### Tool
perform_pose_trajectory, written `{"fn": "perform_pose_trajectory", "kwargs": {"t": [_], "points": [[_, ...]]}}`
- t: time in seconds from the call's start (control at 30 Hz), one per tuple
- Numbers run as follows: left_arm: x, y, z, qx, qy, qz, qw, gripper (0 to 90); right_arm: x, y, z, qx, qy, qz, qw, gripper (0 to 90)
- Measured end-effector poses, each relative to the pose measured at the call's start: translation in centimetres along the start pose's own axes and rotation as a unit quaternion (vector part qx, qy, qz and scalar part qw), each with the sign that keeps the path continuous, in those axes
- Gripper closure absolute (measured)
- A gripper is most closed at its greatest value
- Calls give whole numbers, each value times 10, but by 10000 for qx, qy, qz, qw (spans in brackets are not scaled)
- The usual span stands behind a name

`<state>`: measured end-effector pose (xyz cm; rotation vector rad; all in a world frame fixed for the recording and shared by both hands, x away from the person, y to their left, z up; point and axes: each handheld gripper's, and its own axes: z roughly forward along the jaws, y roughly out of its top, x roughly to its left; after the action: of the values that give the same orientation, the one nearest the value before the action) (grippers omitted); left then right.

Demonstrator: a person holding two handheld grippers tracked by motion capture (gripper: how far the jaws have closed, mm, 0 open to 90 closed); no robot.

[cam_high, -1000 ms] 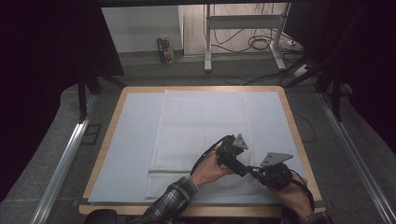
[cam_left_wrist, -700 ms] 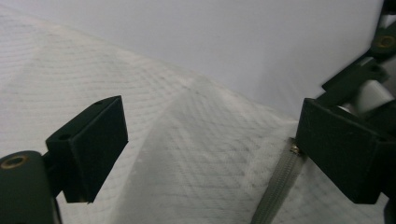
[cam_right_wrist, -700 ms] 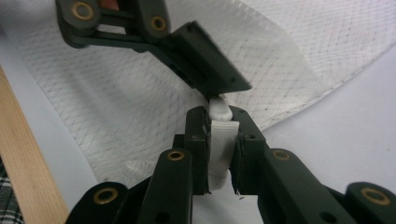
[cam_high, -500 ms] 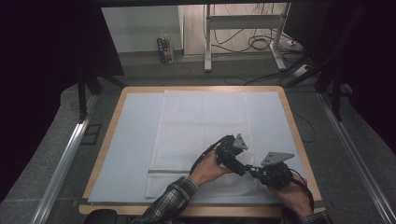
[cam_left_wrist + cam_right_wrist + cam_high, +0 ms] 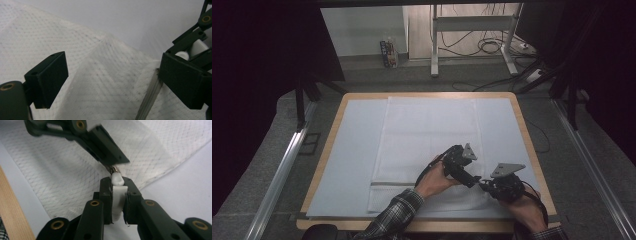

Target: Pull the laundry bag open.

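Observation:
A white waffle-weave towel lies flat on the table, its near edge crossed by a grey stripe. My right gripper is low at the towel's near right corner. In the right gripper view its jaws are shut on a bunched strip of the towel's hem. My left gripper points at the same corner from the left. In the left gripper view it stands open, with a raised ridge of towel between its pads and the grey stripe beside its right pad.
A pale mat covers the wooden table under the towel. Dark floor, metal rails and a desk frame with cables surround the table. A plaid sleeve comes in at the bottom.

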<state>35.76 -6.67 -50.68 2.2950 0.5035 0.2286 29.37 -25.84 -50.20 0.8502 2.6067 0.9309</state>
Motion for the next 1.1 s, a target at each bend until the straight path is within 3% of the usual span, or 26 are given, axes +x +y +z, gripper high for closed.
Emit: {"fn": "perform_pose_trajectory", "kwargs": {"t": [0.03, 0.1, 0.13, 0.17, 0.27, 0.3, 0.43, 0.53, 0.67, 0.83, 0.87, 1.1], "points": [[0, 0, 0, 0, 0, 0, 10000, 90, 0, 0, 0, 0, 0, 0, 10000, 775], [4, -4, -3, -11, 40, -89, 10000, 90, -1, -1, 2, 136, -87, 53, 9999, 631], [4, -4, -3, -11, 40, -89, 10000, 90, -1, -1, 2, 136, -87, 53, 9999, 631], [7, -7, -7, 14, 75, -100, 9999, 90, -1, -3, 4, 288, -178, 109, 9994, 517], [12, -12, -13, 18, 111, -162, 9998, 90, 0, -6, 5, 490, -257, 273, 9981, 470], [14, -14, -15, 12, 127, -174, 9998, 90, 2, -7, 5, 505, -309, 397, 9975, 484], [19, -20, -22, 3, 142, -223, 9997, 90, 10, -7, 4, 514, -368, 461, 9969, 675], [20, -23, -25, -108, 83, -315, 9994, 90, 8, -8, 2, 494, -369, 582, 9964, 799], [19, -21, -27, -146, -13, -265, 9995, 89, 8, -7, 1, 463, -340, 482, 9972, 836], [10, -12, -23, -226, -235, -228, 9992, 76, 10, -5, -5, 175, -388, 278, 9987, 846], [6, -8, -20, -207, -285, -140, 9993, 72, 11, -3, -6, 108, -413, 198, 9989, 846], [-4, 9, -7, -249, -445, -19, 9987, 64, 14, -2, -7, 62, -459, 83, 9989, 846]]}}
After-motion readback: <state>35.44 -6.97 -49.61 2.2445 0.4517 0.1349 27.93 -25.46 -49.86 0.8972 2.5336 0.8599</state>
